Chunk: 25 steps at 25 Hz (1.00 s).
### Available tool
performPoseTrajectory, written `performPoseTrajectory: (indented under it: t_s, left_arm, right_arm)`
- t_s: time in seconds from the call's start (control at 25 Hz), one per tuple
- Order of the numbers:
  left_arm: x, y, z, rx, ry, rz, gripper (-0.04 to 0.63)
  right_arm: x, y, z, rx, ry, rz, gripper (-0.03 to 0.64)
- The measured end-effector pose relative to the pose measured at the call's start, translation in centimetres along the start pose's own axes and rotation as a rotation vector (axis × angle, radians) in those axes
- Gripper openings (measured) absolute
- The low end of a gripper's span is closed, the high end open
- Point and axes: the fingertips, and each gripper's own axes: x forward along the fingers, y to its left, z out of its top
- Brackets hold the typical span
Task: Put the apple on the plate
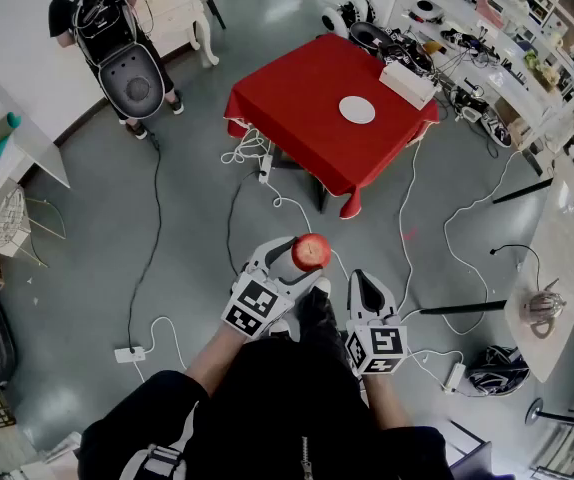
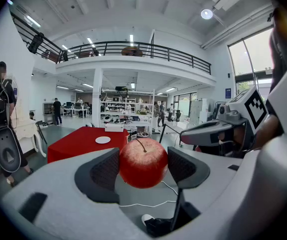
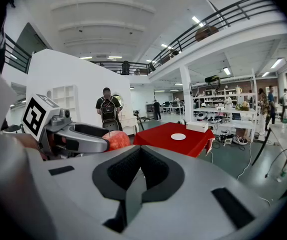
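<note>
A red apple (image 1: pixel 312 250) with a stem sits between the pads of my left gripper (image 1: pixel 305 256), which is shut on it; in the left gripper view the apple (image 2: pixel 143 162) fills the gap between the jaws. The white plate (image 1: pixel 357 110) lies on a table with a red cloth (image 1: pixel 292 118) well ahead across the floor. It also shows as the plate (image 2: pixel 102 140) beyond the apple. My right gripper (image 1: pixel 363 282) hangs beside the left one, jaws together with nothing in them; its own view shows the right gripper (image 3: pixel 139 160) shut, the apple (image 3: pixel 117 140) at left, and the plate (image 3: pixel 178 136) ahead.
A person with a backpack (image 1: pixel 107 28) stands at the far left. A white box (image 1: pixel 407 83) rests on the red table's far edge. Cables (image 1: pixel 267 183) and a power strip (image 1: pixel 130 353) lie on the grey floor. Cluttered benches (image 1: pixel 487 38) line the right side.
</note>
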Motion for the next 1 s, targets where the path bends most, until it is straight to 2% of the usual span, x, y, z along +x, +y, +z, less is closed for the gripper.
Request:
performPoseTrajectory:
  t_s: [0.12, 0.28, 0.6, 1.0]
  left_arm:
    - [0.2, 0.0, -0.1, -0.006, -0.004, 0.002, 0.305]
    - [0.1, 0.0, -0.1, -0.004, -0.001, -0.001, 0.305]
    - [0.7, 0.0, -0.5, -0.025, 0.004, 0.000, 0.305]
    - [1.1, -0.4, -0.5, -0.013, 0.014, -0.014, 0.305]
  right_arm:
    - [0.0, 0.0, 0.3, -0.002, -0.012, 0.004, 0.009]
    - [-0.3, 0.6, 1.1, -0.063, -0.057, 0.003, 0.011]
    - [-0.1, 0.3, 0.7, -0.049, -0.041, 0.005, 0.011]
    - [0.0, 0.2, 0.1, -0.036, -0.024, 0.020, 0.011]
